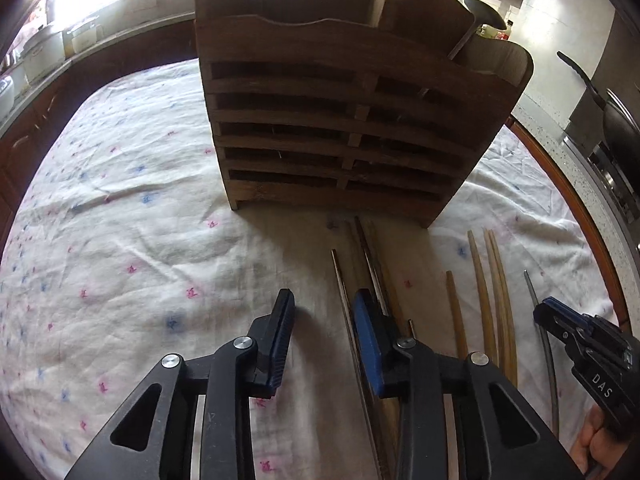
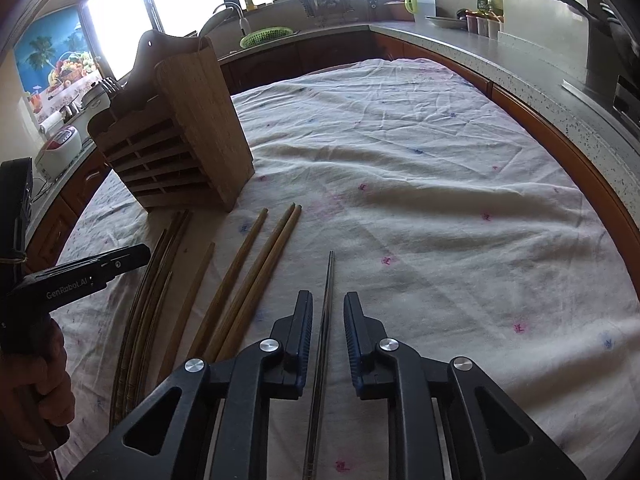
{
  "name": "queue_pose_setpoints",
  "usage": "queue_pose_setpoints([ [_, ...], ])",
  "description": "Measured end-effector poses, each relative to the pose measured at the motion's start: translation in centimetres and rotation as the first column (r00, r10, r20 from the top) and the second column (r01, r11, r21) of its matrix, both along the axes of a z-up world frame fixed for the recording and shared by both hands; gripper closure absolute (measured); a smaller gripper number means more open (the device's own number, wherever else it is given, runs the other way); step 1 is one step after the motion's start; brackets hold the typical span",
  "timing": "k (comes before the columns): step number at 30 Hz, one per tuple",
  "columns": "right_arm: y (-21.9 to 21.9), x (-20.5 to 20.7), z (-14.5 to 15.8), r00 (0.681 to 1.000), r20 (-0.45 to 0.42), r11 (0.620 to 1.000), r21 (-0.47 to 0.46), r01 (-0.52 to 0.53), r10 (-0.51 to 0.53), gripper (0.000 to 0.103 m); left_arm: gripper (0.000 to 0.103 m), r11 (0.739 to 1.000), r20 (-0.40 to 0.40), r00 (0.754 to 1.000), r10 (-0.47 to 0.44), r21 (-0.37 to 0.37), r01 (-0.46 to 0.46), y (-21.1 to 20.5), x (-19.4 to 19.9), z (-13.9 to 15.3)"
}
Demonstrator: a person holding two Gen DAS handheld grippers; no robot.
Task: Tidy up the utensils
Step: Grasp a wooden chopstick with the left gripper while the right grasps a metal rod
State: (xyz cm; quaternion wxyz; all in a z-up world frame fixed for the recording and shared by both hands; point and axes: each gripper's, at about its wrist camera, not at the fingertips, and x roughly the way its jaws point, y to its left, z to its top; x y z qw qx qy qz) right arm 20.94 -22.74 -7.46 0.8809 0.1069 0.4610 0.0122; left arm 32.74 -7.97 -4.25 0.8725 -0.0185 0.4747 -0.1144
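Note:
A slatted wooden utensil holder (image 1: 340, 128) stands on the white cloth; it also shows in the right wrist view (image 2: 176, 152). A ladle (image 1: 480, 20) and a pale wooden handle (image 1: 380, 4) stick out of its top. Several chopsticks lie in front of it: dark ones (image 1: 368, 264), light wooden ones (image 1: 496, 292) (image 2: 256, 280), and a metal one (image 2: 326, 320). My left gripper (image 1: 324, 312) is open and empty beside the dark chopsticks. My right gripper (image 2: 328, 308) is open, with the metal chopstick lying between its fingers on the cloth.
The white patterned cloth (image 2: 400, 200) covers a round table with a wooden rim (image 2: 560, 148). A kitchen counter (image 2: 500, 52) curves round behind, with a green basket (image 2: 266, 36), jars and a pan handle (image 1: 576, 72). A rice cooker (image 2: 58, 150) stands at left.

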Motion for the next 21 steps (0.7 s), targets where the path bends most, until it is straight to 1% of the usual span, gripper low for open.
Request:
queue_pose_setpoints([
  [3, 0.1, 0.3, -0.3, 1.0, 0.001, 1.0, -0.007, -0.006, 0.006, 0.091, 0.073, 0.999, 0.014, 1.0, -0.013, 0.038, 0.012, -0.7, 0.4, -0.4],
  [8, 0.2, 1.0, -0.4, 1.0, 0.005, 1.0, -0.01, -0.011, 0.011, 0.091, 0.074, 0.996, 0.039, 0.999, -0.028, 0.089, 0.025, -1.9, 0.3, -0.8],
  [10, 0.3, 1.2, -0.5, 1.0, 0.01, 1.0, -0.017, -0.014, 0.014, 0.091, 0.077, 0.994, 0.049, 0.998, -0.046, 0.104, 0.041, -2.0, -0.1, -0.8],
  [13, 0.4, 1.1, -0.5, 1.0, 0.011, 1.0, -0.024, -0.021, 0.021, 0.091, 0.082, 0.994, 0.046, 0.996, -0.07, 0.085, 0.066, -1.5, -0.7, -1.0],
  [15, 0.1, 1.0, -0.5, 1.0, 0.005, 1.0, -0.011, -0.021, 0.022, 0.094, 0.082, 0.997, 0.031, 0.997, -0.069, 0.047, 0.067, -0.8, -0.8, -0.9],
  [18, 0.0, 0.8, -0.4, 1.0, 0.003, 1.0, -0.001, -0.022, 0.022, 0.094, 0.081, 0.999, 0.011, 0.998, -0.054, 0.003, 0.054, -0.2, -0.3, -0.9],
  [21, 0.0, 0.9, -0.4, 1.0, 0.0, 1.0, -0.013, -0.021, 0.021, 0.094, 0.081, 0.999, 0.009, 0.999, -0.049, 0.014, 0.049, -0.7, 0.4, -0.9],
])
